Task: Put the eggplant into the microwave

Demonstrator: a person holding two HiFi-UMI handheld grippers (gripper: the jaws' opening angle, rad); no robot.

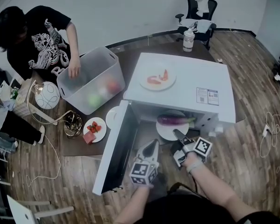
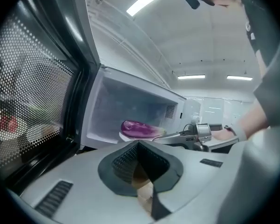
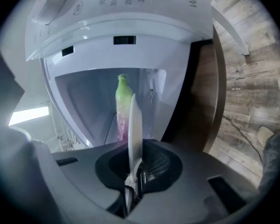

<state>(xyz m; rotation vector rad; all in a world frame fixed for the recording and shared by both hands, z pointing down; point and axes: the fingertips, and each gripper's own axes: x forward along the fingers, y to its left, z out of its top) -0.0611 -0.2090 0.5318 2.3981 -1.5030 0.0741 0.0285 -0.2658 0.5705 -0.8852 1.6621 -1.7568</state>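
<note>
A purple eggplant (image 1: pixel 174 120) with a green stem lies on a white plate (image 1: pixel 167 132) at the mouth of the white microwave (image 1: pixel 186 94), whose door (image 1: pixel 112 149) hangs open to the left. My right gripper (image 1: pixel 178 135) is shut on the plate's near rim. In the right gripper view the plate (image 3: pixel 135 125) stands edge-on between the jaws of the right gripper (image 3: pixel 132 182), with the eggplant (image 3: pixel 123 101) behind it. My left gripper (image 1: pixel 153 143) hovers beside the door, shut and empty. In the left gripper view, past the left gripper (image 2: pixel 139 144), the eggplant (image 2: pixel 139 128) sits inside the cavity.
A plate of red food (image 1: pixel 157 77) rests on top of the microwave. Left of it, a person's hand is on a clear plastic bin (image 1: pixel 91 80). A plate of strawberries (image 1: pixel 94 127) and a small white plate (image 1: pixel 112 117) lie by the door. An office chair (image 1: pixel 199 13) stands behind.
</note>
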